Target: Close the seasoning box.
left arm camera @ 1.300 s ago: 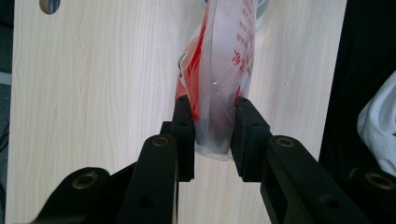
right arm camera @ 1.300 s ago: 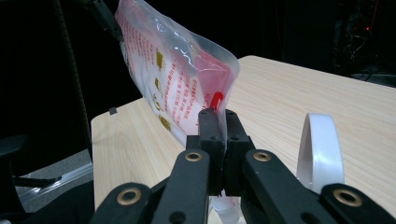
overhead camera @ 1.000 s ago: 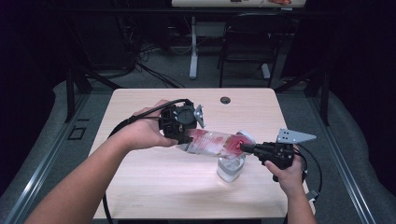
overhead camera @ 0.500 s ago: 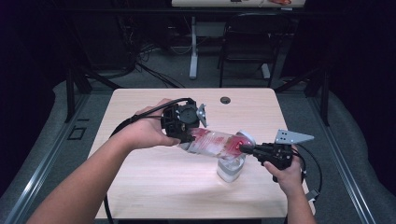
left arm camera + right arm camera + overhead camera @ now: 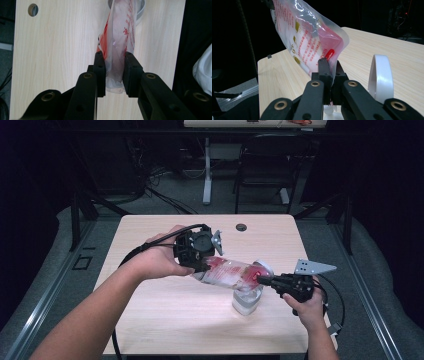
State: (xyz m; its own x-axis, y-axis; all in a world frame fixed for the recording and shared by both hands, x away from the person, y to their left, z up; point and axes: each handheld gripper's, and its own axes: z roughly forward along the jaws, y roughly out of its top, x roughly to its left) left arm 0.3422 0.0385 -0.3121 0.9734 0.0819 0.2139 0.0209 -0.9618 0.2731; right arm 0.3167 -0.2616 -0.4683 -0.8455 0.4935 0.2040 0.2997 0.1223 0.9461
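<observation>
Almost nothing has shifted since the earlier high views: both hands sit where they were, and the pouch between them hangs over the same spot, only a shade closer to the cup mouth.

At the 9 o'clock side of the pale wooden table (image 5: 165,320), the left gripper (image 5: 200,265) is held by the person's left hand (image 5: 155,262) and pinches one end of the clear plastic pouch with red print (image 5: 230,272). In the left gripper view its two black jaws press on the pouch (image 5: 117,47) from either side, the crumpled end (image 5: 113,85) caught between the pads, the rest running away toward 12 o'clock where the rim of the white round cup (image 5: 141,12) shows.

At the centre the pouch lies stretched nearly level above the tabletop, sloping slightly down toward 3 o'clock. Just beneath its lower end stands the white cup (image 5: 246,301), upright on the table.

Toward 4 o'clock the right gripper (image 5: 261,280), in the person's right hand (image 5: 307,307), has its jaws pressed together on the pouch's sealed corner; the right gripper view shows that corner (image 5: 332,56) nipped between the tips, with the cup's white rim (image 5: 380,75) just beside at 3 o'clock.

At 12 o'clock a small dark round hole (image 5: 241,227) sits near the table's far edge.
</observation>
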